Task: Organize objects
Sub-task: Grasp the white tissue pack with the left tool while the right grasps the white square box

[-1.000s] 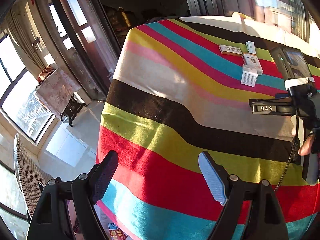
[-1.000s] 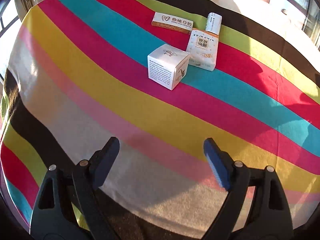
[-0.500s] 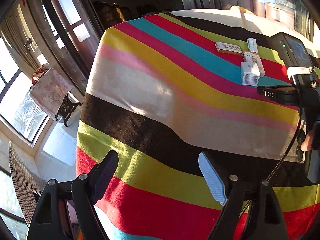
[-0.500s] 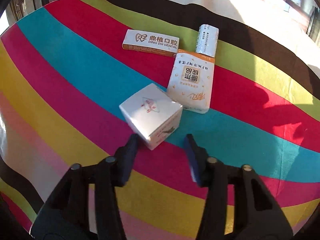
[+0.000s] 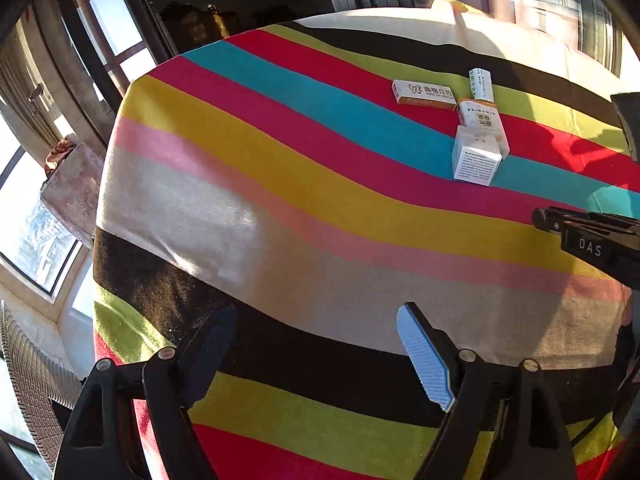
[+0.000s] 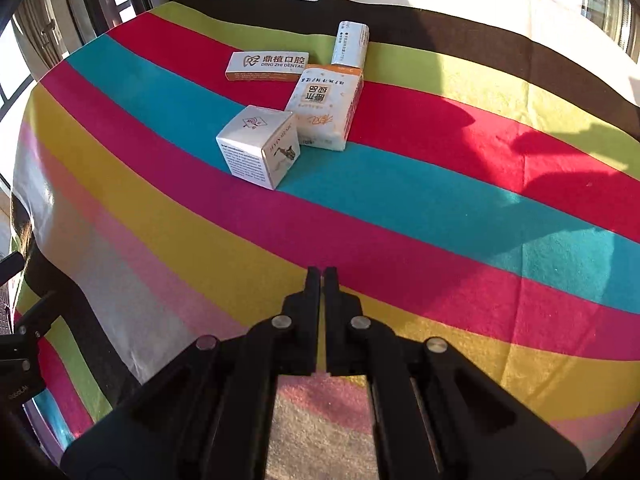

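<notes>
Cardboard, light and stiff: the white cube box (image 6: 260, 146) sits toward the counter's (image 6: 400, 216) far edge, touching the orange-trimmed carton (image 6: 326, 110). Grasp it across two opposite flat faces; thin walls probably crush. Right gripper (image 6: 322, 274) jaws are closed, empty; left gripper (image 5: 316, 344) jaws stand apart, empty.

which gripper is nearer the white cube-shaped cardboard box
Right. The right gripper, shut and empty, sits short of the white cube-shaped cardboard box; the left gripper, open, hangs farther back near the table's edge.
</notes>
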Motion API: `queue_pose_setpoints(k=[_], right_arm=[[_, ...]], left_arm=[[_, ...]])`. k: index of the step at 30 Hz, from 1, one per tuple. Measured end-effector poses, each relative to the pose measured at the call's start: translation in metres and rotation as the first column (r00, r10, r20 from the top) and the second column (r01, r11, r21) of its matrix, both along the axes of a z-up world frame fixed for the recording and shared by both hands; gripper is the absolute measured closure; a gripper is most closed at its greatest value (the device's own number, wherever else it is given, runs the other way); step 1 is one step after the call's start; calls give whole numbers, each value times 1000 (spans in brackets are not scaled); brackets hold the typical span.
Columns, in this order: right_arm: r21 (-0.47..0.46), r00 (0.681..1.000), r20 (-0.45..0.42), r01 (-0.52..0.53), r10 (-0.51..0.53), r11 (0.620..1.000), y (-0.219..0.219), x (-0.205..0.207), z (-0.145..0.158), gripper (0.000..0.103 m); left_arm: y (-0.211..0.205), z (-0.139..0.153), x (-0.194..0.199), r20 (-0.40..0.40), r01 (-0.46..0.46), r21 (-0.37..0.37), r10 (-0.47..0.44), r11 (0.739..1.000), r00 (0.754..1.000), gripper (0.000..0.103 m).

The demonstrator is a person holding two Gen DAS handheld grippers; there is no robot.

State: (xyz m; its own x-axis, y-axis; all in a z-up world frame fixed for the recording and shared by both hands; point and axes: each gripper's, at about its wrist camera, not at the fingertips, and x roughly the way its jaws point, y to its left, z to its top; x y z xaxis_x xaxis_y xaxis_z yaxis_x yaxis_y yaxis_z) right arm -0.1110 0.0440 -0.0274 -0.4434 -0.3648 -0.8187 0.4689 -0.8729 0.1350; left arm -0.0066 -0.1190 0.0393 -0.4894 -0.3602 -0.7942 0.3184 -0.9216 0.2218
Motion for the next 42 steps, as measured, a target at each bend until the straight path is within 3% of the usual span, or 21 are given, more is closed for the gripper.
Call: queue_pose_setpoints(k=[3, 4, 7, 11, 12, 13, 14, 19, 24, 26, 29, 32, 34, 37, 42], right_arm=[[-47, 999, 15, 36, -36, 998, -22, -19, 6, 17], [-74, 999, 2, 51, -51, 996, -28, -26, 8, 16], [-120, 997, 37, 71, -67, 990, -54, -46, 11, 16], [-6, 992, 15, 126, -126, 992, -88, -64, 0, 17], [30, 992, -19, 126, -125, 992, -91, -63, -2, 24], [58, 994, -58, 98, -95, 993, -92, -58, -2, 51], [68, 995, -78, 73, -67, 995, -87, -52, -1, 56], [32, 996, -81, 49, -46, 998, -5, -16, 5, 57], [56, 989, -54, 141, -138, 988, 74, 11, 8, 57], [53, 984, -55, 170, -167, 984, 97, 14, 12, 57], [27, 979, -59, 199, -198, 980, 131, 15, 23, 57], [6, 978, -60, 202, -202, 979, 135, 11, 25, 57], [-4, 976, -66, 207, -207, 978, 138, 12, 28, 57], [-20, 978, -68, 198, -199, 980, 137, 13, 29, 57], [-41, 984, -56, 165, -167, 985, 127, 19, 28, 57]], left_arm=[[-3, -3, -1, -17, -30, 47, 31, 998, 999, 19], [-3, -5, -1, -13, -34, 50, 35, 998, 999, 19], [-8, -12, 1, 3, -47, 42, 47, 998, 999, 19], [-18, -17, 3, 8, -56, 69, 56, 996, 998, 19], [-18, -16, 2, 6, -54, 73, 53, 996, 999, 19], [-16, -15, -1, 0, -43, 73, 43, 996, 999, 19], [-13, -12, -4, -13, -23, 81, 24, 996, 1000, 19], [19, -6, -51, -54, 121, 189, -113, 974, 992, 18], [72, -23, -145, -67, 229, 235, -220, 945, 973, 18], [86, -35, -184, -39, 230, 262, -228, 937, 973, 18], [95, -41, -222, -51, 198, 226, -191, 954, 980, 18], [98, -53, -245, -22, 192, 200, -192, 961, 981, 20], [97, -51, -236, -60, 216, 216, -208, 952, 976, 52], [97, -42, -202, -79, 263, 288, -250, 921, 965, 53], [93, -33, -124, -89, 280, 319, -265, 905, 960, 52]])
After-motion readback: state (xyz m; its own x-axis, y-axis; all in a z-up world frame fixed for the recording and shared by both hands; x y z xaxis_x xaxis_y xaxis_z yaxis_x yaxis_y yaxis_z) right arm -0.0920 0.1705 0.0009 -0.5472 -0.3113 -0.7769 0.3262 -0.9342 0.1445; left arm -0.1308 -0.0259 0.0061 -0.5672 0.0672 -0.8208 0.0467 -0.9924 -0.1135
